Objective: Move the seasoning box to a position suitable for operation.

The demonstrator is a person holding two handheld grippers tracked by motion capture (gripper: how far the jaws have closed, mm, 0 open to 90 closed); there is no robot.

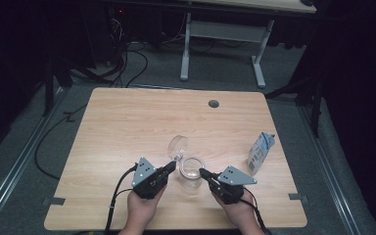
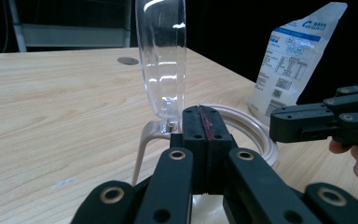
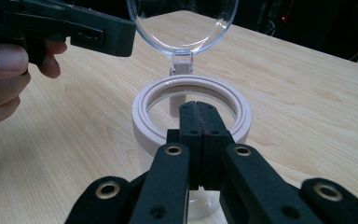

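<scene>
On the wooden counter (image 1: 127, 127), near its front edge, we see a clear jar (image 1: 191, 174) with a white rim and its lid (image 1: 177, 145) flipped up. The left hand-held gripper (image 1: 170, 169) and right hand-held gripper (image 1: 204, 174) flank it, both clenched, apparently on nothing. A white pouch (image 1: 260, 152) stands well apart.

A jar (image 1: 191, 172) is sitting between the left gripper (image 1: 172, 168) and right gripper (image 1: 202, 172); a pouch (image 1: 260, 152) is standing beyond the right one.

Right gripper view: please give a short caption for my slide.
Closed right claw poised at the rim of an open clear jar, lid flipped up.
</scene>
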